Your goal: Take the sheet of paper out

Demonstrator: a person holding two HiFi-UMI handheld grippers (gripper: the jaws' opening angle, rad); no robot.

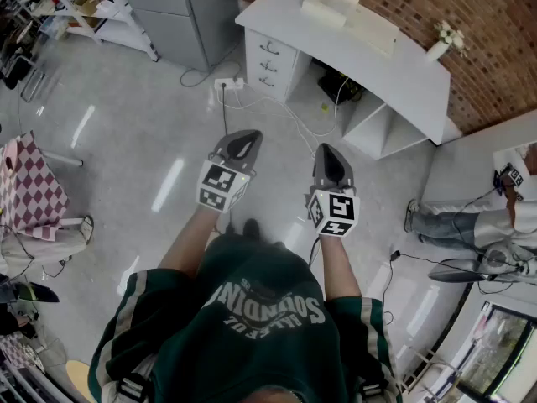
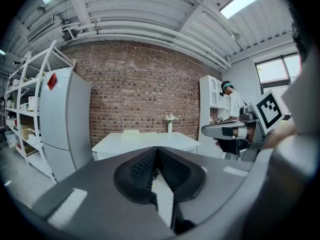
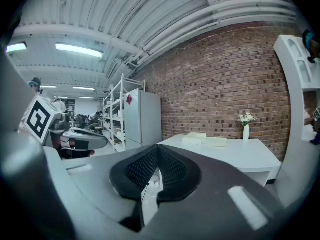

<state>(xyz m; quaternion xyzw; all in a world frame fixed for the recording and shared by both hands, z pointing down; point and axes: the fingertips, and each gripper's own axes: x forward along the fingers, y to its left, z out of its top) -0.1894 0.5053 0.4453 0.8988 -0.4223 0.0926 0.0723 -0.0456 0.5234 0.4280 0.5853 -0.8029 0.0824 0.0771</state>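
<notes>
Closest beneath us is the dark green jersey (image 1: 260, 326) of the person who holds the tools, with both bare forearms reaching forward from it. Under everything spreads the glossy grey floor (image 1: 126, 141), and a white cable (image 1: 277, 112) trails across it toward the desk. That white desk, the surface (image 1: 394, 65), stands against the brick wall (image 2: 140, 84) well ahead of both tools. To its left are a pale fridge (image 2: 62, 119) and white shelving (image 2: 25, 109).

We see the left gripper (image 1: 239, 139) and the right gripper (image 1: 329, 154) held side by side over the floor, close together but apart, both aimed at the desk and tipped slightly down. Each carries its marker cube just behind the jaws. In the left gripper view the ribbed pads meet at the tip with nothing caught between them, and the right gripper view shows the same: jaws fully together and empty.

On the surface lies a white box (image 1: 330, 5), and just beside it a flat white pad (image 1: 369, 28). Whether that pad is the sheet of paper we cannot tell from here. Nothing touches either one. A small vase of flowers (image 1: 440, 44) stands at the surface's right end.
</notes>
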